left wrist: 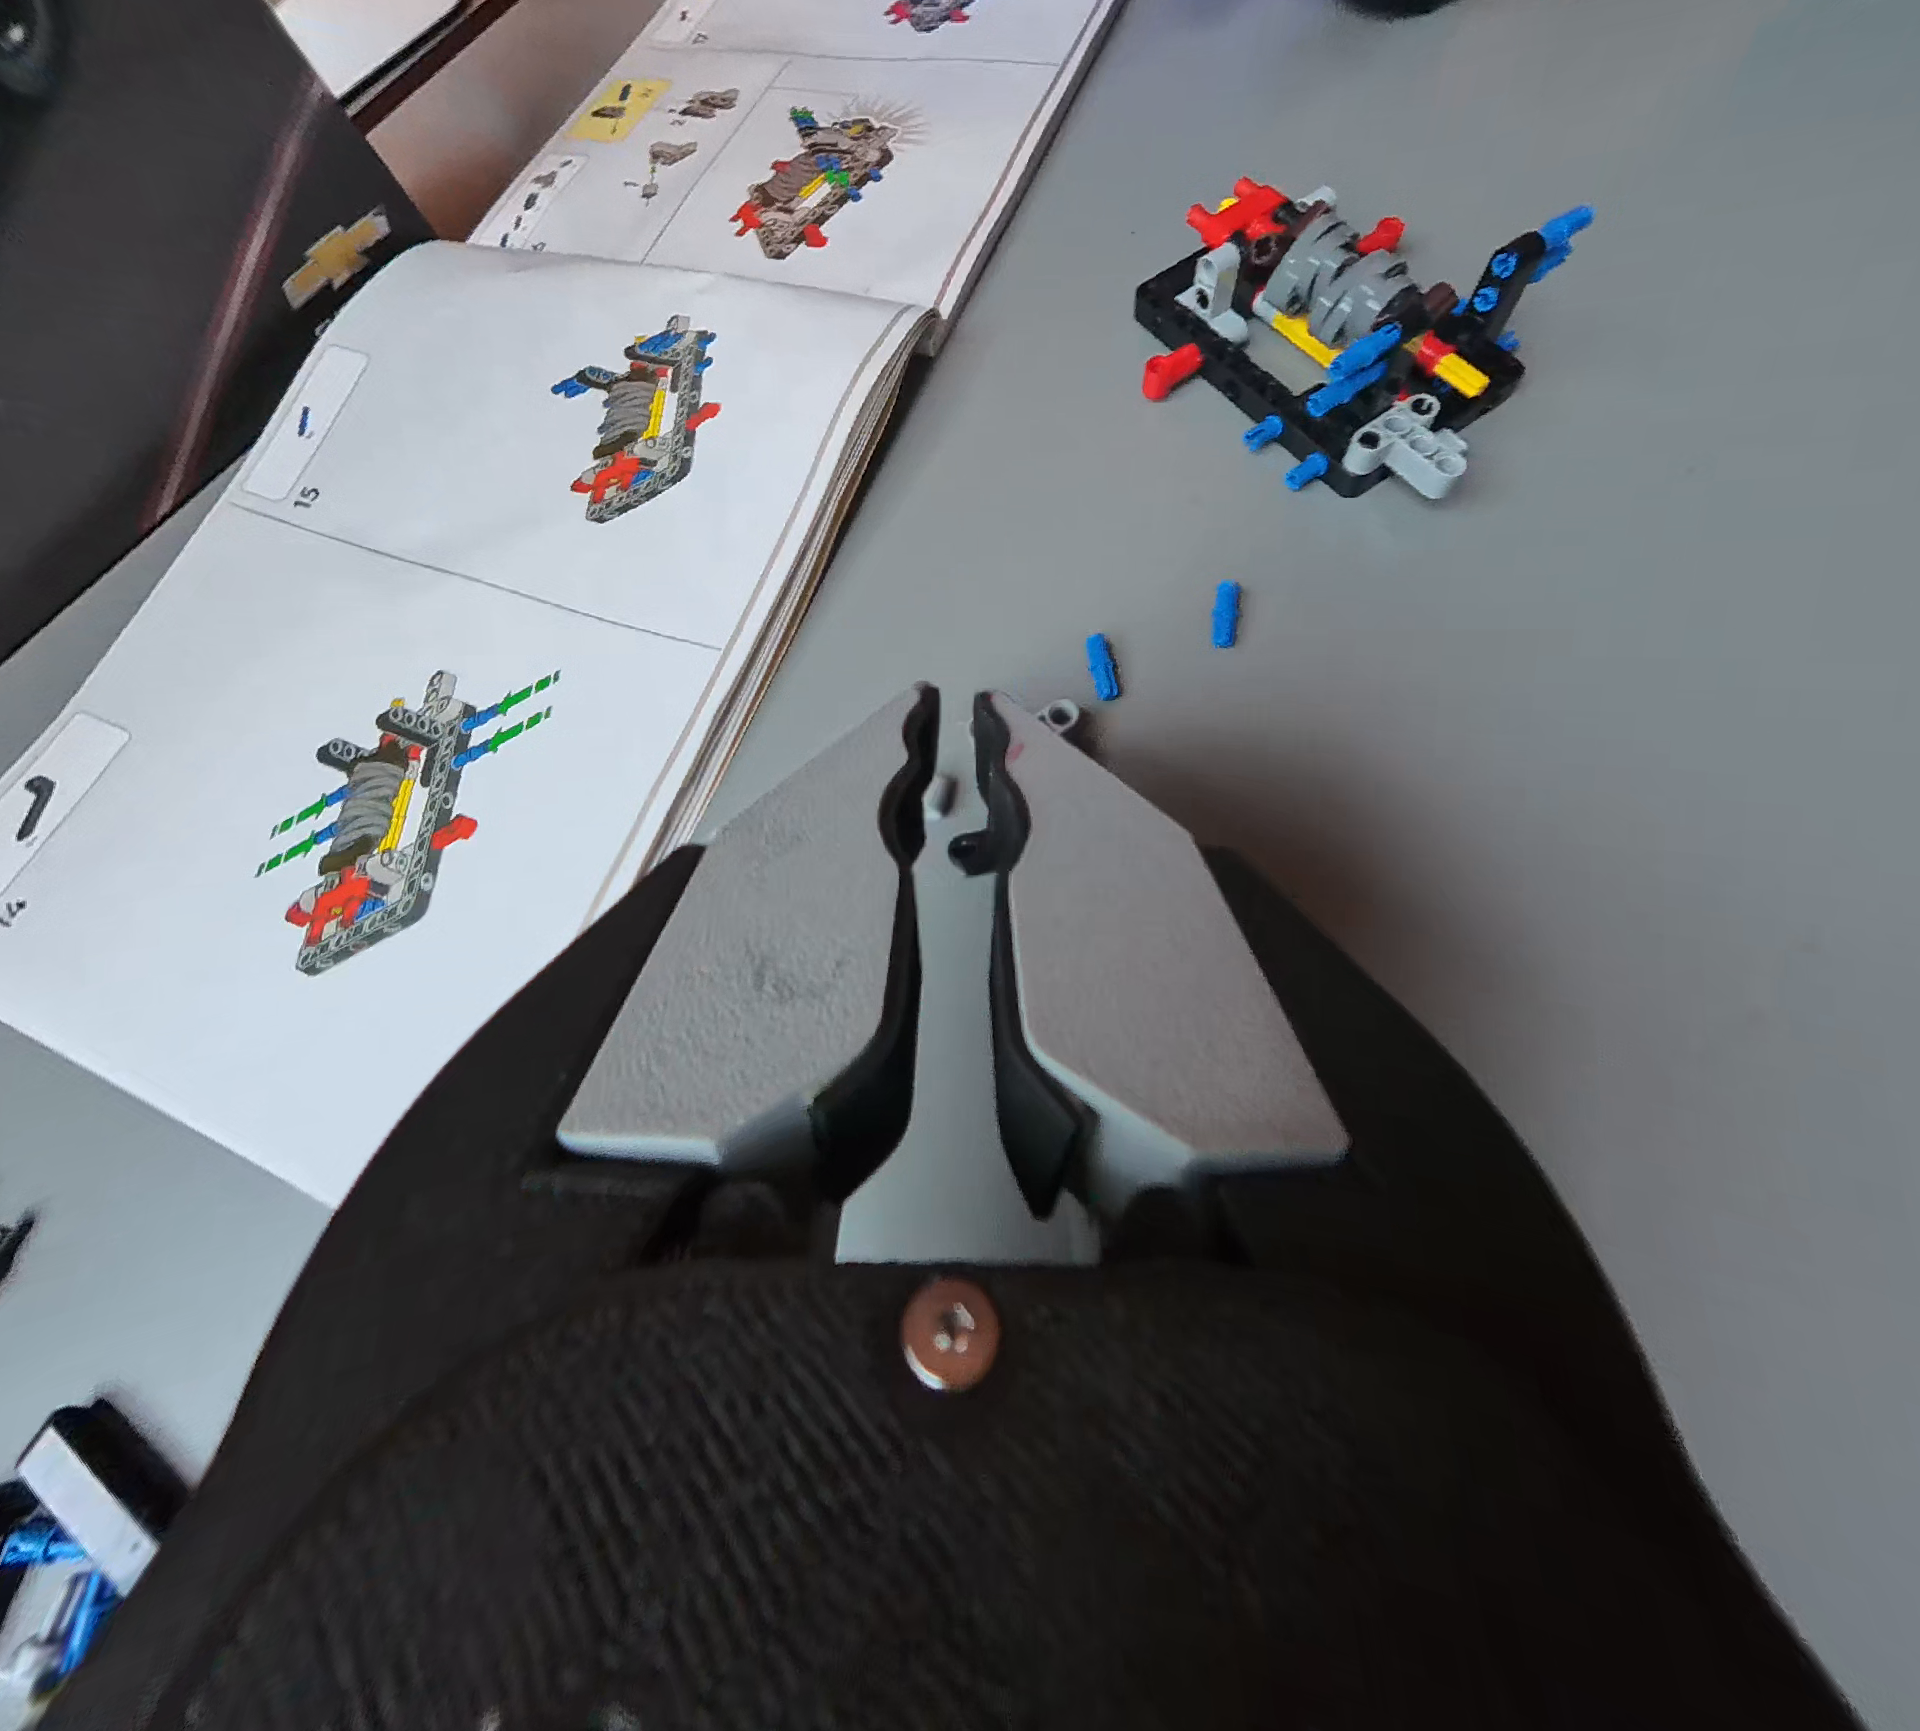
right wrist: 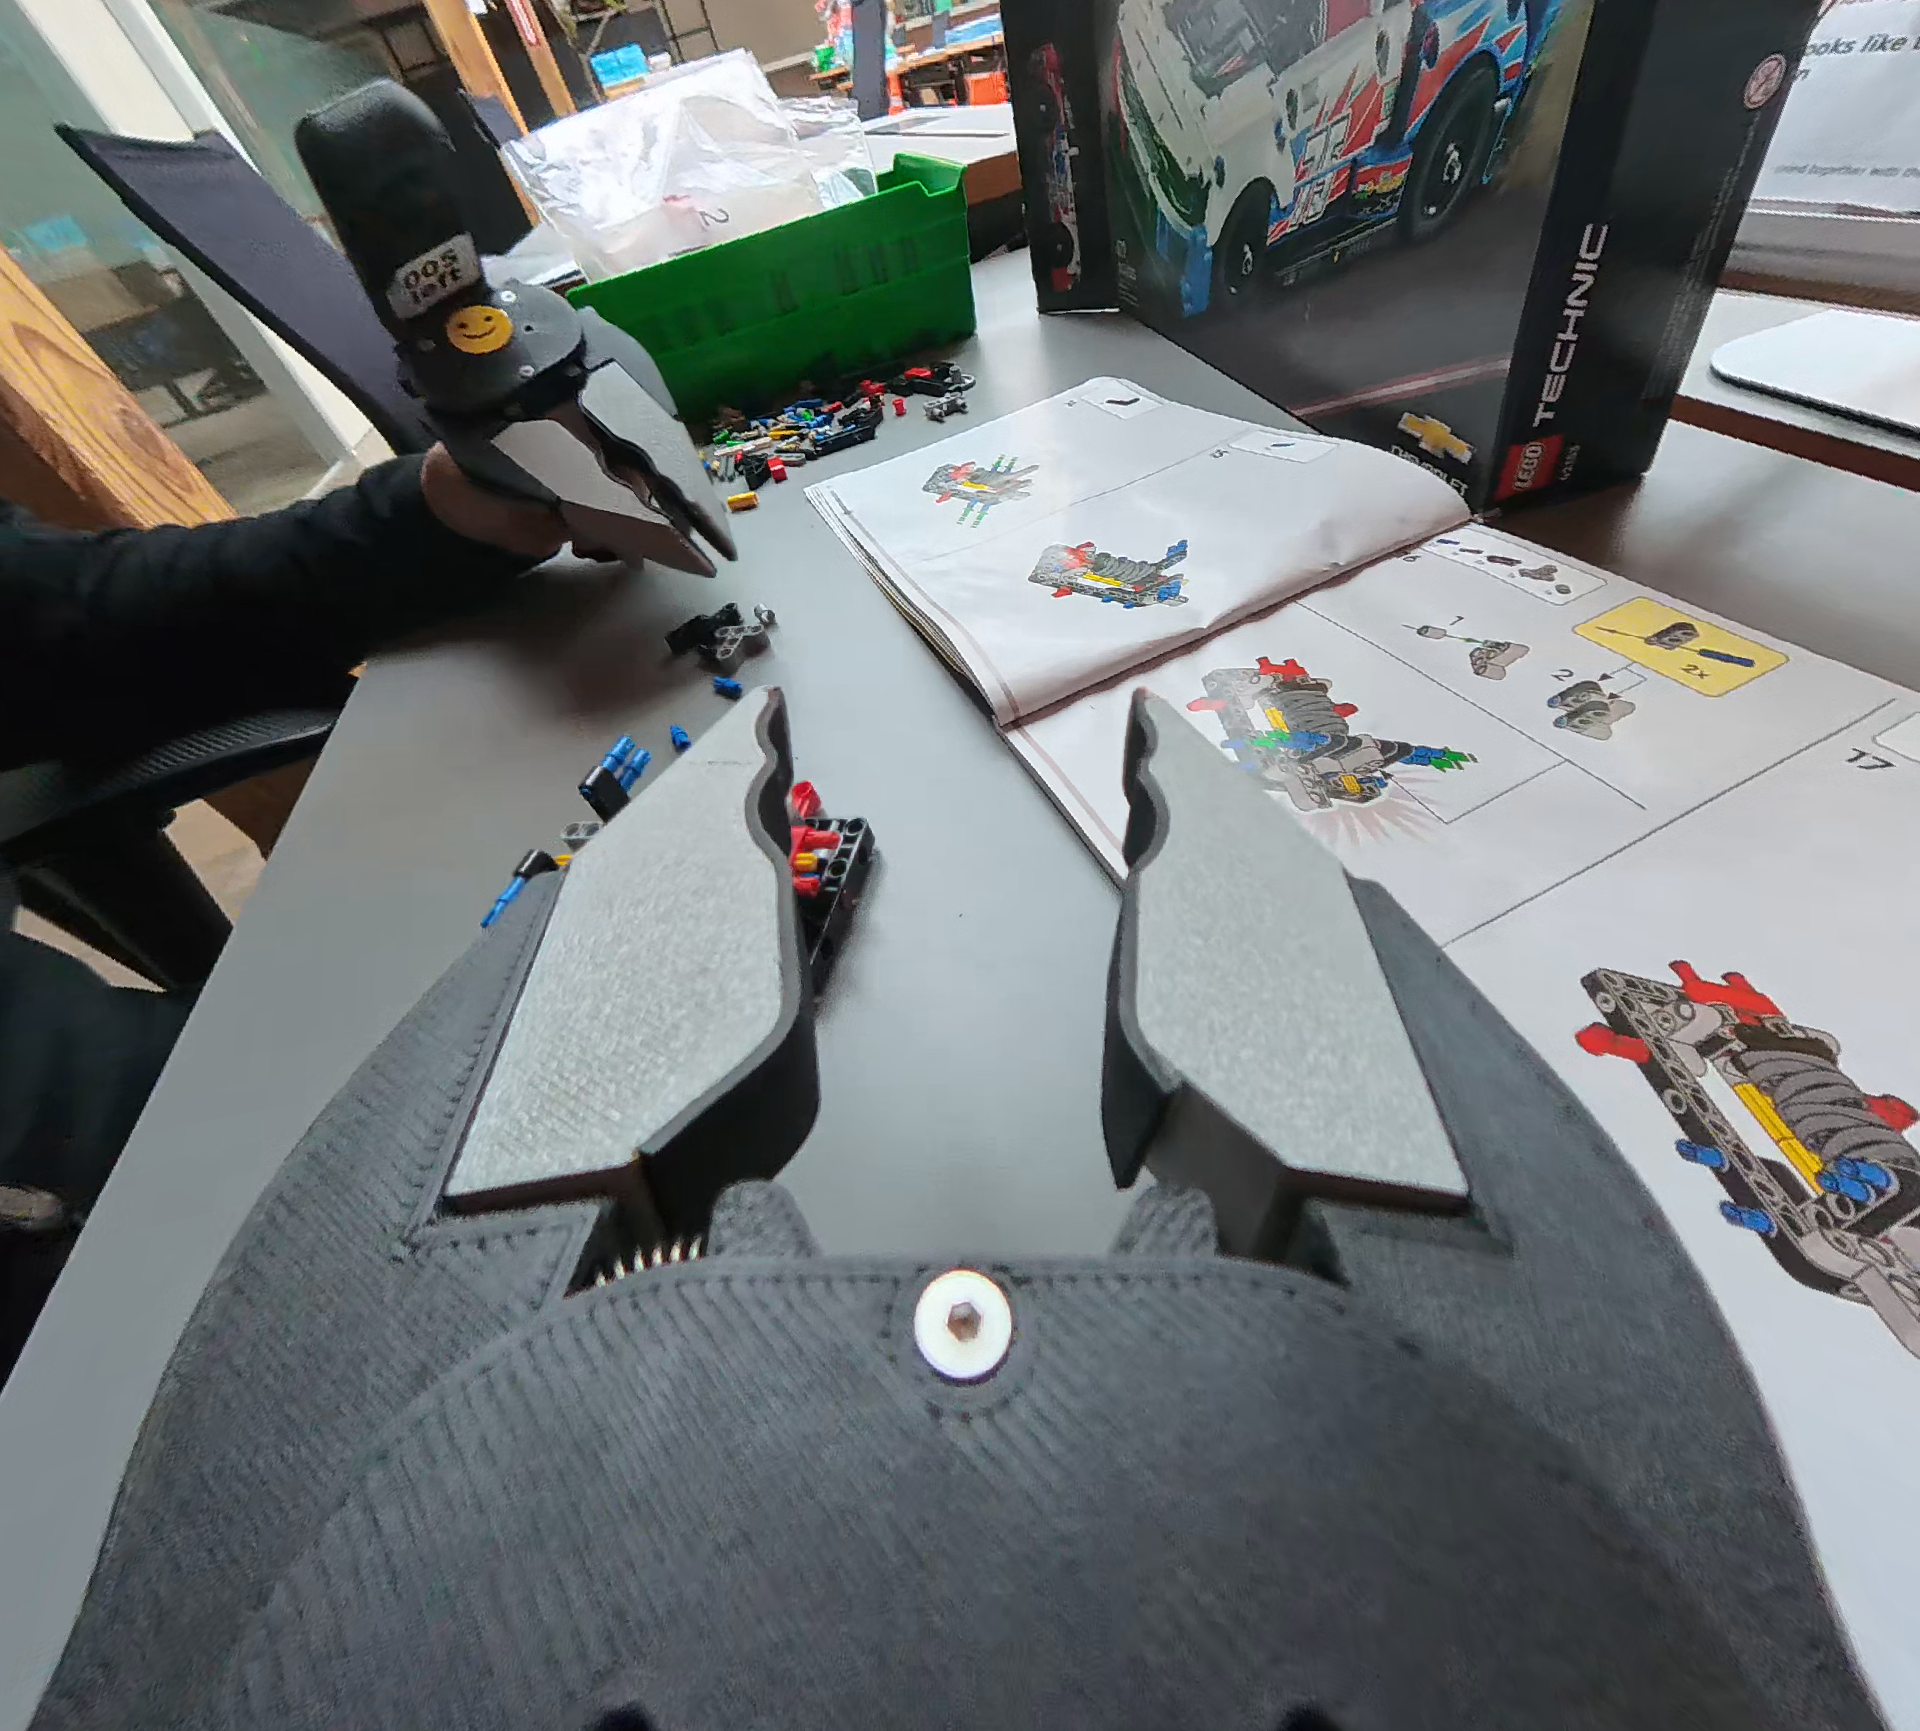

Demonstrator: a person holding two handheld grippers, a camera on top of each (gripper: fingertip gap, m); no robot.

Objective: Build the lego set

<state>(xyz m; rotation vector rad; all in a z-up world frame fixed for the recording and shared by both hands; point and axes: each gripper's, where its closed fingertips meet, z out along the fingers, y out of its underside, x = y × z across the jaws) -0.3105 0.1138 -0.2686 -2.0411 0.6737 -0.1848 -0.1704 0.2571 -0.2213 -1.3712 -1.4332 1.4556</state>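
Note:
The part-built Lego frame (left wrist: 1330, 331), black with grey gears, red, yellow and blue pins, sits on the grey table (left wrist: 1558, 850). Two loose blue pins (left wrist: 1226, 613) lie between it and my left gripper (left wrist: 956, 707). The left jaws are almost closed, and a small black piece (left wrist: 968, 852) appears pinched low between the pads. This gripper also shows in the right wrist view (right wrist: 717, 554), above a cluster of small parts (right wrist: 727, 632). My right gripper (right wrist: 956, 715) is open and empty. Its left finger (right wrist: 665, 933) hides most of the frame (right wrist: 836, 850).
The open instruction booklet (left wrist: 520, 538) lies left of the frame and shows in the right wrist view (right wrist: 1143, 538) too. The set's box (right wrist: 1351, 71) stands behind it. A green bin (right wrist: 790, 289) and a pile of loose parts (right wrist: 821, 424) sit farther off. More blue pins (right wrist: 623, 756) lie near the table edge. Tip to tip, the grippers are about 20 centimetres apart.

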